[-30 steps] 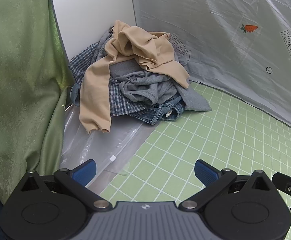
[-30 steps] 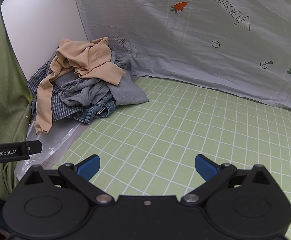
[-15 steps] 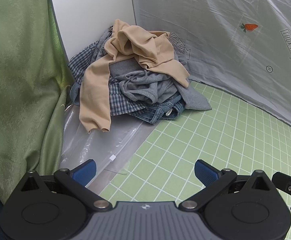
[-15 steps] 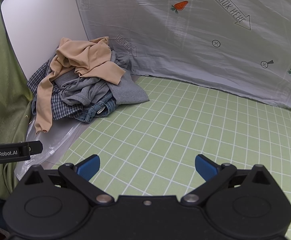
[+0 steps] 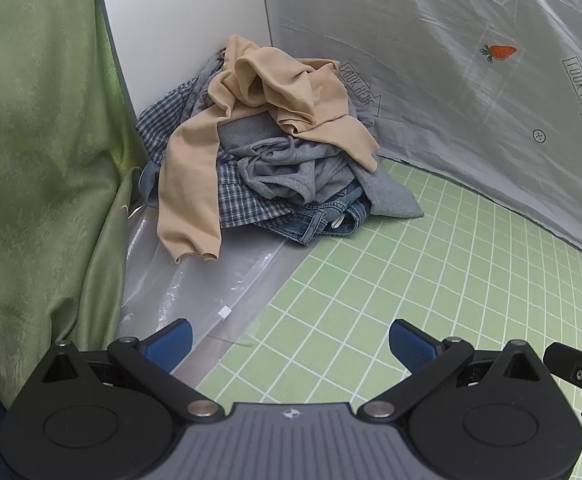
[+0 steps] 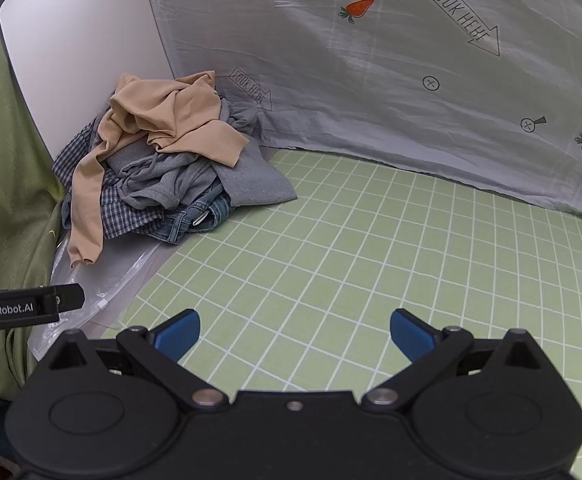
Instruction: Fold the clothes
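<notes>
The left claw point(image 5: 289, 342) stands wide open with nothing between its blue pads, low over the near edge of a green grid mat point(image 5: 431, 280) where that mat meets a sheet of clear plastic point(image 5: 195, 284). The right claw point(image 6: 295, 330) is likewise spread wide and empty, hovering over bare green grid mat point(image 6: 371, 260); the left claw's black body shows at its 9 o'clock. From the left claw, the pile of clothes point(image 5: 267, 160) lies at about 12 o'clock, well apart from the fingers; from the right claw the pile of clothes point(image 6: 163, 168) sits at roughly 11 o'clock, in the corner. A beige top point(image 5: 275, 92) lies crumpled on the heap, one sleeve hanging down onto the clear plastic. Under it are a grey sweatshirt point(image 5: 287, 168), a blue checked shirt point(image 5: 243, 204) and denim jeans point(image 5: 323, 220) at the bottom. Behind the pile stand a white panel point(image 5: 179, 28) and a grey sheet point(image 5: 451, 80) printed with carrots. A green cloth point(image 5: 35, 160) hangs at 9 o'clock.
</notes>
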### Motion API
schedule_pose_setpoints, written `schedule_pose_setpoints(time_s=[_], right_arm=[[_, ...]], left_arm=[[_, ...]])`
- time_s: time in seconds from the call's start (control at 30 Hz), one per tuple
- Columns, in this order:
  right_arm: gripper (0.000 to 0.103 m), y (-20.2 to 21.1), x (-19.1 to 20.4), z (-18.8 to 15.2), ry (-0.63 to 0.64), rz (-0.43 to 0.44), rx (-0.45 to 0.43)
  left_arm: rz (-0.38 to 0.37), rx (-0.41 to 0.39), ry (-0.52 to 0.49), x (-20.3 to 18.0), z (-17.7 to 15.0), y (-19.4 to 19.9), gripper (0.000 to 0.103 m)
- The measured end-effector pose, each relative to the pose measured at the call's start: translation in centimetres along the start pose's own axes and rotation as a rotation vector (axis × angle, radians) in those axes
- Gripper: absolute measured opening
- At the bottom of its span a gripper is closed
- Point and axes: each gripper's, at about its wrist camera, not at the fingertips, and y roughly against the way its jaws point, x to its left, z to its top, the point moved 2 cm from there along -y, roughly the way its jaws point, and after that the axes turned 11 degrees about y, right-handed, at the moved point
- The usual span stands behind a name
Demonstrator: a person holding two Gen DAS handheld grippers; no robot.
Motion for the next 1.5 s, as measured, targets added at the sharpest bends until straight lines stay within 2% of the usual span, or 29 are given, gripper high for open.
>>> schedule_pose_setpoints(time_s=[0.27, 0.5, 0.7, 0.87, 1.2, 1.33, 1.4, 1.43, 1.5], right_arm=[[0.102, -0.8, 0.2, 0.1, 0.000, -0.003, 0.016], [0.103, -2.3, -0.2, 1.5, 0.007, -0.019, 0.018], [0.103, -5.1, -0.5, 4.1, 0.041, -0.029, 0.017], [0.103, -8.8, -0.4, 7.9, 0.067, -0.035, 0.004], [0.101, -20.0, 2.7, 19.8, 0.127, 0.022, -0.042], [0.094, -24.7, 4.5, 24.3, 0.174, 0.053, -0.064], [0.090, -26.7, 5.2, 26.0, 0.186, 0.073, -0.074], [0.089, -27.7, 5.6, 26.7, 0.186, 0.088, -0.080], [0.086, -29.4, 6.1, 27.8, 0.177, 0.122, -0.084]], left_arm=[[0.008, 0.012, 0.001, 0.1, 0.3, -0.8, 0.103], [0.017, 0.011, 0.023, 0.1, 1.6, -2.6, 0.103], [0.038, -0.019, 0.068, 0.9, 6.3, -6.2, 0.103], [0.056, -0.044, 0.105, 1.6, 10.3, -9.3, 0.103], [-0.003, -0.147, 0.209, 1.7, 22.1, -17.3, 0.101], [-0.052, -0.151, 0.251, 1.5, 25.5, -21.2, 0.082], [-0.077, -0.136, 0.282, 1.7, 26.4, -23.0, 0.068], [-0.092, -0.127, 0.297, 1.8, 26.8, -23.8, 0.064], [-0.123, -0.105, 0.337, 2.3, 27.0, -25.0, 0.043]])
